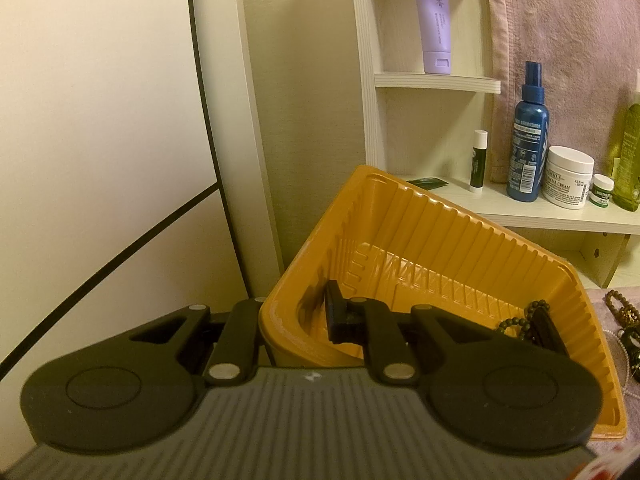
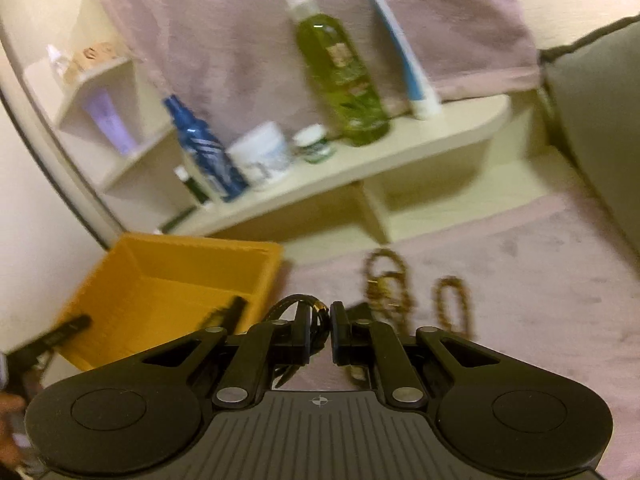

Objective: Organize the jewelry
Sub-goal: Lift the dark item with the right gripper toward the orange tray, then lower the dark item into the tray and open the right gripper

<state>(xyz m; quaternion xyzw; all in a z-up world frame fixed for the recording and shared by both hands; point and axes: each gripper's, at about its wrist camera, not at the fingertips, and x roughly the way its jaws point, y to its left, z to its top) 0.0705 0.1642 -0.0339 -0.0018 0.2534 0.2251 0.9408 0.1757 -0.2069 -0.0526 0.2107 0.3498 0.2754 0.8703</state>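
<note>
Left gripper: clamped on the near-left wall of the ribbed orange plastic tray, one finger inside, one outside. The tray fills the centre-right of the left wrist view, tilted, its far corner up against the cream shelf unit. A dark green bead bracelet lies in the tray at its lower right, partly behind a black finger.

Right gripper: jaws nearly together, pinching a black cord bracelet with a gold clasp, which loops out to the upper left of the fingers. It sits at frame centre, just right of the tray's near corner.

Right wrist view is motion-blurred. Loose on the pink cloth-covered surface, right of centre: a gold chain, and a smaller gold chain loop just beside it. Both are outside the tray and apart from each other.

Clutter on the shelf, upper right of the left view:
- blue spray bottle
- white cream jar
- small green-and-white jar
- green bottle
- white-capped lip balm stick
- purple tube, one shelf up

A pink towel hangs behind the shelf.
</note>
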